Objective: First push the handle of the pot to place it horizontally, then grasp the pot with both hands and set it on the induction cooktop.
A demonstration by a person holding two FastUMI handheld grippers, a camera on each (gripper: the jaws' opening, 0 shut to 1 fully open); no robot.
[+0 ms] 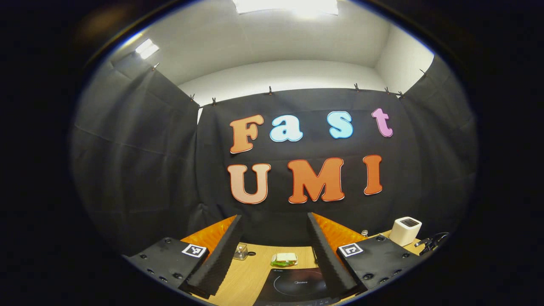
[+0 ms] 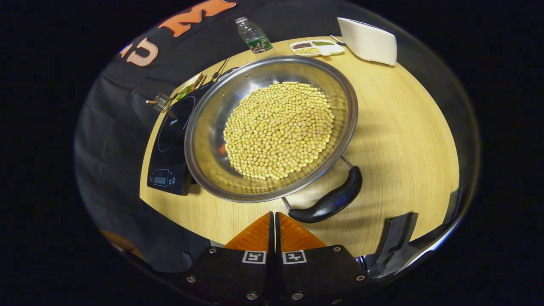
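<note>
Beside the induction cooktop (image 2: 172,140), pot (image 2: 272,127) waits, handle (image 2: 329,202) seemingly still angled.
Right gripper (image 2: 274,225) pressed closed, empty, just short of the handle; left gripper (image 1: 276,250) spread wide, empty; lifting remains.

In the right gripper view, bare table (image 2: 403,140) lies open to the right of the pot (image 2: 272,127) and along the near edge around its handle (image 2: 329,202), while on the left the pot's rim sits over or against the induction cooktop (image 2: 170,140), leaving no gap there. The far edge is lined with a bottle (image 2: 253,36), a divided tray (image 2: 316,47) and a white container (image 2: 369,40), with a small glass item (image 2: 160,102) beyond the cooktop. In the left gripper view, bare wood lies left of the cooktop (image 1: 293,287), bounded at the far side by a small jar (image 1: 240,252) and a sponge (image 1: 284,259), and a white box (image 1: 405,230) stands far right.
</note>
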